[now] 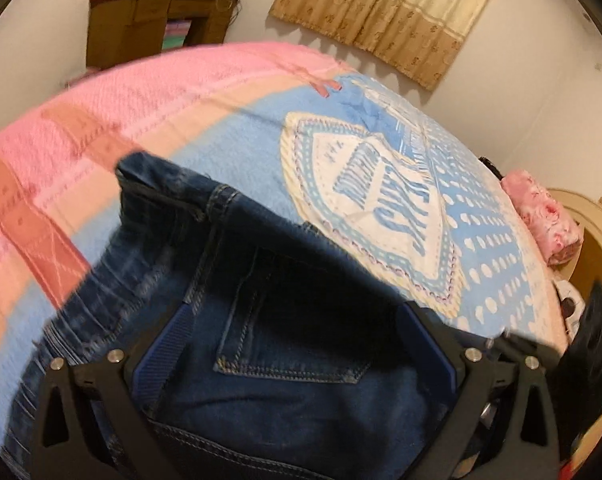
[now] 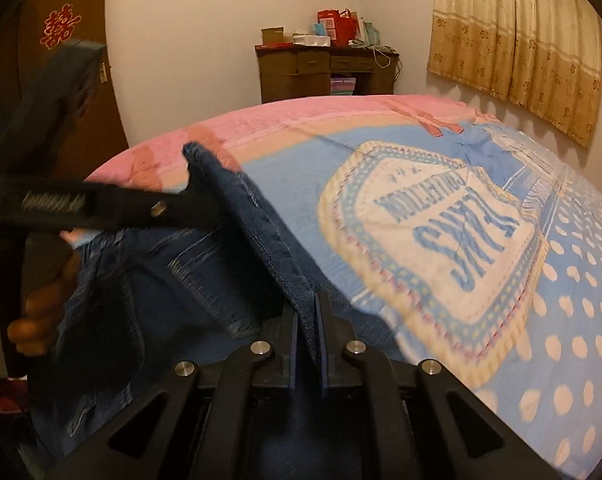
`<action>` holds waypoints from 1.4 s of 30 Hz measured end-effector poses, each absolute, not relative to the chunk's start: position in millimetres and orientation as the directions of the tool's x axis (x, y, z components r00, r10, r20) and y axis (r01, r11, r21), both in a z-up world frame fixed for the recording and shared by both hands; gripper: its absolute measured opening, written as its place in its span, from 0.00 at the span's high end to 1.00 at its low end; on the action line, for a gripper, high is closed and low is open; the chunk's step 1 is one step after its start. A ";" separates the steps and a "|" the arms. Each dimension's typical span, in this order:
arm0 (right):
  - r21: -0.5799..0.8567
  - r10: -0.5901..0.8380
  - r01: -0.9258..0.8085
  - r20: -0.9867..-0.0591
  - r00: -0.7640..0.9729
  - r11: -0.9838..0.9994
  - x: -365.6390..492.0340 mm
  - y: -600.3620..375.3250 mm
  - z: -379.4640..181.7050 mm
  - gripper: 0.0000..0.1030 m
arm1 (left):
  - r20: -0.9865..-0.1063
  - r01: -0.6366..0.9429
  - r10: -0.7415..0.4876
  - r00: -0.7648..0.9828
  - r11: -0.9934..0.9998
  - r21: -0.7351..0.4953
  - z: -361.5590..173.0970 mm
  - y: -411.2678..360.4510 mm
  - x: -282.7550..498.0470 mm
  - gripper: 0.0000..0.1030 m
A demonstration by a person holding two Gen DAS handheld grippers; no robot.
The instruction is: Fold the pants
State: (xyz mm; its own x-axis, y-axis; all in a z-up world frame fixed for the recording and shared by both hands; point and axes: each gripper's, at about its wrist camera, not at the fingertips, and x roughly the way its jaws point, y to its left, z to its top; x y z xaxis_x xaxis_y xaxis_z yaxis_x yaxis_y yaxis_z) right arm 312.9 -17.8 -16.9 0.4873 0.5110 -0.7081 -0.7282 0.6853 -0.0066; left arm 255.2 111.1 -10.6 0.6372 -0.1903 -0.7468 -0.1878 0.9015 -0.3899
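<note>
Warm, yellowish indoor light fills both views, moderately bright, with the source itself out of sight. The beige patterned curtains (image 2: 517, 52) look dull, with no daylight showing through. Strong fisheye bending bows the pink and blue printed bedspread (image 1: 237, 120) into a dome and darkens the corners to black. Motion blur smears the dark blue denim pants (image 1: 285, 360) at their left edge and the left tongs (image 2: 205, 204) in the right wrist view. Deep shadow swallows the denim folds.
</note>
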 end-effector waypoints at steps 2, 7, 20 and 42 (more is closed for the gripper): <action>-0.019 0.498 -0.729 -0.718 0.487 0.685 302.9 -15.7 -25.0 0.93 | -0.744 -0.179 -0.245 0.621 0.881 -0.439 -12.4 110.8 257.2 0.00; -0.064 0.497 -0.740 -0.702 0.511 0.670 279.1 -13.9 -29.1 0.93 | -0.781 -0.214 -0.179 0.598 0.904 -0.371 -22.2 106.1 265.1 0.00; 0.076 0.524 -0.620 -0.621 0.583 0.781 272.2 -42.6 -14.4 0.82 | -0.629 -0.107 -0.379 0.679 0.796 -0.596 -46.2 116.6 262.3 0.86; 0.554 0.062 0.565 -0.745 0.664 0.612 290.8 -487.6 -20.4 0.38 | -0.484 0.052 -0.420 0.768 0.793 -0.607 7.4 121.5 209.9 0.87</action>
